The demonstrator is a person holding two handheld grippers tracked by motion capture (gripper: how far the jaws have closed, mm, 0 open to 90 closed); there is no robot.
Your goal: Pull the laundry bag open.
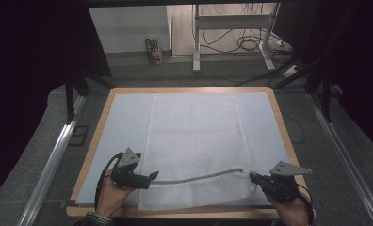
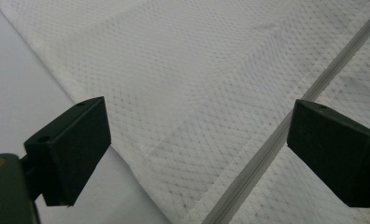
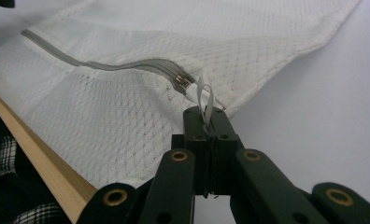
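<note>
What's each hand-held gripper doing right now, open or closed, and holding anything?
Left hand-held gripper: open, jaws wide apart over the mesh bag, holding nothing.
Right hand-held gripper: closed on the zipper pull tab.

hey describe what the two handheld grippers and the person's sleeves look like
Both the left gripper and right gripper are black, with blocky rectangular jaws, brass-coloured pivot pins and a grey three-cornered plate on top. A black cable trails from the left one. The cuff at the left wrist is plaid.
</note>
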